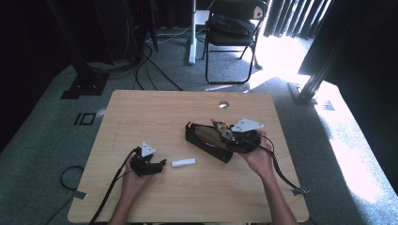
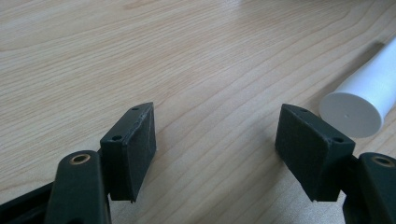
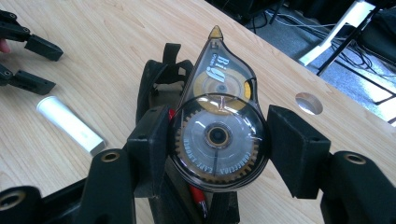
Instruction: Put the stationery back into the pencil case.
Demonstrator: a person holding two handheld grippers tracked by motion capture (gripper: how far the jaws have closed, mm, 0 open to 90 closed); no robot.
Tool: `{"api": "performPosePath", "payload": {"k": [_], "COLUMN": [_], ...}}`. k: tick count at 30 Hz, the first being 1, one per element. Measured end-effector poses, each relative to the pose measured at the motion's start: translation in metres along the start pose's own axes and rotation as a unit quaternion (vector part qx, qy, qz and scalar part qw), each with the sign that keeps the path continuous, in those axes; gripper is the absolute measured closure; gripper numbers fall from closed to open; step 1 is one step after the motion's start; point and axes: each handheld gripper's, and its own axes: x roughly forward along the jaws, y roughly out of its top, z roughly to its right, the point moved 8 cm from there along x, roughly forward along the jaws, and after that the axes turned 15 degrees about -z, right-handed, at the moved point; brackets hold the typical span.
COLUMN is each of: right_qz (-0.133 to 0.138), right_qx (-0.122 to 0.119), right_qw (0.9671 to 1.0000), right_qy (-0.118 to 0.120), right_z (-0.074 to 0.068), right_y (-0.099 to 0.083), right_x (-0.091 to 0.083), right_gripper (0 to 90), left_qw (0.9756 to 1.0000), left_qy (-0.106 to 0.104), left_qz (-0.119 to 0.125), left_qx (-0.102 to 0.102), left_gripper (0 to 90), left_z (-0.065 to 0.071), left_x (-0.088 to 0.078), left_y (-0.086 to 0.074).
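**Tape dispenser held over the open case**

On the wooden table, the black pencil case lies open. The right gripper clamps the correction tape dispenser just above it; judging so, lowering it inside comes next. At nine o'clock of the case, the white tube lies beside the left gripper, whose jaws stand apart, empty.

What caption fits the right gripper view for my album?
Right tongs squeeze a clear correction tape dispenser above a black pouch.
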Motion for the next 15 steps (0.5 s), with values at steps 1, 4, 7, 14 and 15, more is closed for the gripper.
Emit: {"api": "performPosePath", "payload": {"k": [1, 4, 7, 14, 15], "right_qz": [-0.001, -0.002, -0.004, -0.012, -0.013], "right_qx": [-0.001, -0.001, -0.002, -0.003, -0.003], "right_qw": [1.0000, 1.0000, 1.0000, 0.9999, 0.9999], "right_qy": [0.000, 0.001, 0.002, 0.002, 0.002], "right_z": [0.0001, 0.0001, -0.0007, -0.0017, -0.0021], "right_y": [0.0001, 0.0005, 0.0005, -0.0003, -0.0004], "right_x": [0.0007, 0.0027, 0.0050, 0.0088, 0.0094], "right_gripper": [41.2, 41.2, 41.2, 41.2, 41.2], "left_qw": [1.0000, 1.0000, 1.0000, 1.0000, 1.0000], "left_qy": [0.000, 0.000, 0.000, 0.000, 0.000], "left_qz": [0.000, 0.000, 0.000, 0.000, 0.000], "left_qx": [0.000, 0.000, 0.000, 0.000, 0.000], "left_gripper": [29.5, 29.5, 29.5, 29.5, 29.5], "left_z": [0.0000, -0.0001, -0.0001, 0.0000, 0.0000], "left_x": [0.0000, 0.0000, 0.0000, 0.0000, 0.0000], "left_y": [0.0000, 0.0000, 0.0000, 0.0000, 0.0000]}}
